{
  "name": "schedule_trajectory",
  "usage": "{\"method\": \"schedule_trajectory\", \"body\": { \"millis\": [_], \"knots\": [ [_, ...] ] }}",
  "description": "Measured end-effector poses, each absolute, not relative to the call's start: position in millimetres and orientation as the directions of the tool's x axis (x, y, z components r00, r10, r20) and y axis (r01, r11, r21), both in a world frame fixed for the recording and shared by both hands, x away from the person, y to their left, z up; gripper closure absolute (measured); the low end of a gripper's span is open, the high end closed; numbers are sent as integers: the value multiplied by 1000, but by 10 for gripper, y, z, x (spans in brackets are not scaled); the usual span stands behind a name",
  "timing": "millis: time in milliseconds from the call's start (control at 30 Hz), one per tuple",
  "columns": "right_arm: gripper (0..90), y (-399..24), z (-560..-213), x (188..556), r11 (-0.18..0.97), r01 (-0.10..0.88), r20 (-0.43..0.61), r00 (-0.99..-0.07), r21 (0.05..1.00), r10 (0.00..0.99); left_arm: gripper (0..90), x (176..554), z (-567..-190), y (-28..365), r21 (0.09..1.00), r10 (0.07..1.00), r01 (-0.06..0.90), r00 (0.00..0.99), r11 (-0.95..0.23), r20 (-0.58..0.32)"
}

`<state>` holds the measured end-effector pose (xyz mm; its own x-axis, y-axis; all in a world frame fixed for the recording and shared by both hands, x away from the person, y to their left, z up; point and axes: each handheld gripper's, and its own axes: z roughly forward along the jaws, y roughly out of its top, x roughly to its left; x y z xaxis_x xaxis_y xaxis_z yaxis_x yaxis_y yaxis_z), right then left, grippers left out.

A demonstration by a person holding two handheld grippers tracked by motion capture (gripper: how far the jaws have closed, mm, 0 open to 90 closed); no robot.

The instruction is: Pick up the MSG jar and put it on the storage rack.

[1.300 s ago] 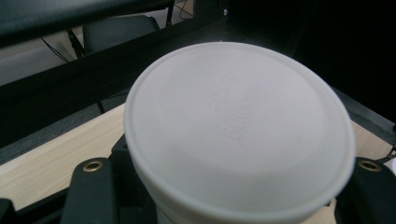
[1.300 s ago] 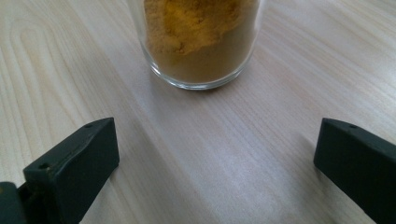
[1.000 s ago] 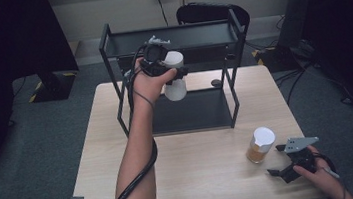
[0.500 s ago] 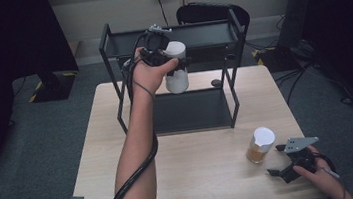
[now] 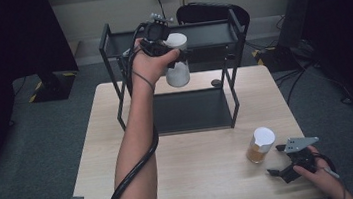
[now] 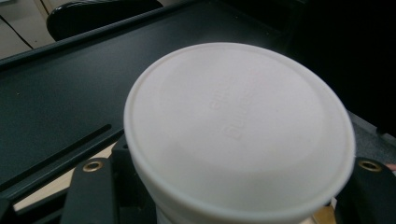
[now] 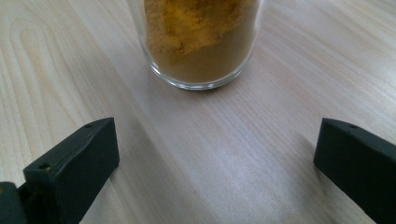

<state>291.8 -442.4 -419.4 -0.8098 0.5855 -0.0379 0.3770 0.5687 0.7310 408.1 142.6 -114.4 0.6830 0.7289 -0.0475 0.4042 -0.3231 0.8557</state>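
The left gripper (image 5: 173,54) is clamping a white-lidded jar (image 5: 177,59) just under its lid, holding it upright in the air at the front edge of the black rack's top shelf (image 5: 207,34); the jar's long axis is standing vertical, its base hanging about level with that shelf's rim and over the back of the table (image 5: 95,154), so the shelf surface is lying ahead of and slightly below the jar, on the side away from the person; that gap is what the coming set-down seems to depend on. In the left gripper view the jar's round white lid (image 6: 238,126) is sitting between the two black jaws, with the dark shelf tray (image 6: 60,93) stretching beyond it; its contents are looking pale, though I cannot tell what they are. The rack's lower shelf (image 5: 191,110) is lying bare. Further right, a second jar (image 5: 260,145) with a white lid is standing upright on the table, partly filled with an orange-brown powder (image 7: 196,28); the right gripper (image 5: 285,165) is resting just beside it, jaws spread wide and gripping nothing, pointing at the glass and clearly the nearer hand to it.
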Motion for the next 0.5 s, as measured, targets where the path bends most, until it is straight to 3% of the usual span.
{"method": "schedule_trajectory", "body": {
  "millis": [500],
  "knots": [
    [0,-4424,-4194,2918,568,378,-37,-809,731,586,339,4110,-920,1407,855,737,407,675,-321,-44]
  ]
}}
